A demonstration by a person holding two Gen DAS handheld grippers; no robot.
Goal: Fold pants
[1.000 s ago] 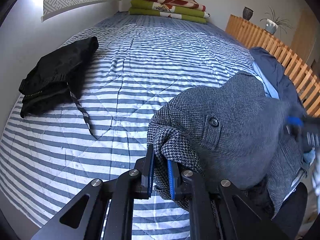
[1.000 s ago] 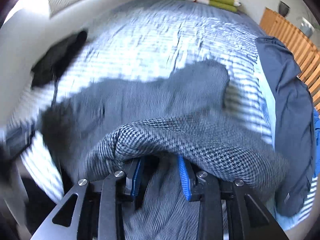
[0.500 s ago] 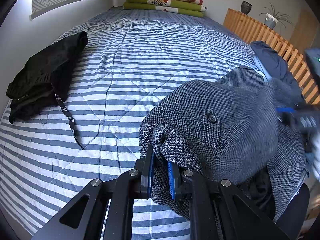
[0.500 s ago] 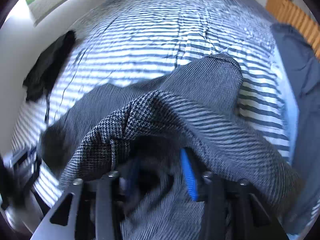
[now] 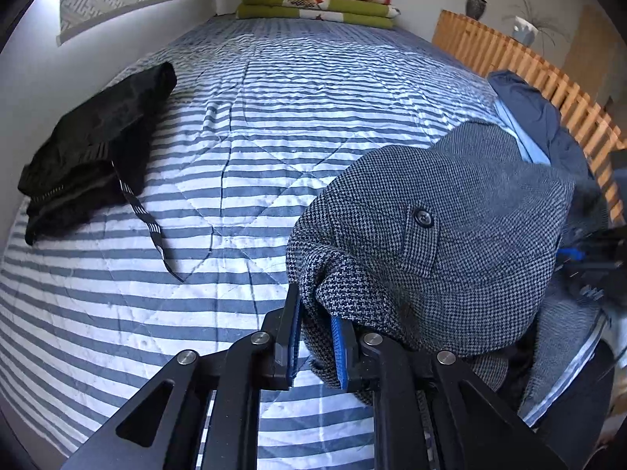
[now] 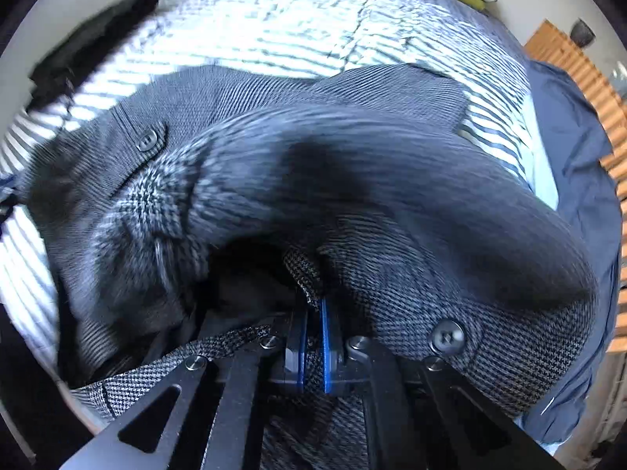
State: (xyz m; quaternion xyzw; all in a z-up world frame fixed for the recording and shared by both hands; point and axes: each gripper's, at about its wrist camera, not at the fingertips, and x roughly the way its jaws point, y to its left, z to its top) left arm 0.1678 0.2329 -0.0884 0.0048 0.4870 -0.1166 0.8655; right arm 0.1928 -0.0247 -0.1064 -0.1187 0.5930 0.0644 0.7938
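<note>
Left wrist view, left to right: folded black garment (image 5: pixel 94 149) far up-left of the claw on the striped bed cover (image 5: pixel 274 125). Left gripper (image 5: pixel 315 337) has a bunched fold of the grey houndstooth pants (image 5: pixel 431 243) between its blue pads; jaws are opening, right pad against cloth. Pants mound sits ahead-right of it, button (image 5: pixel 423 217) facing up.

Right wrist view: right gripper (image 6: pixel 311 337) is clamped on a thin pants edge (image 6: pixel 305 274). Navy garment (image 6: pixel 580 180) lies right.
</note>
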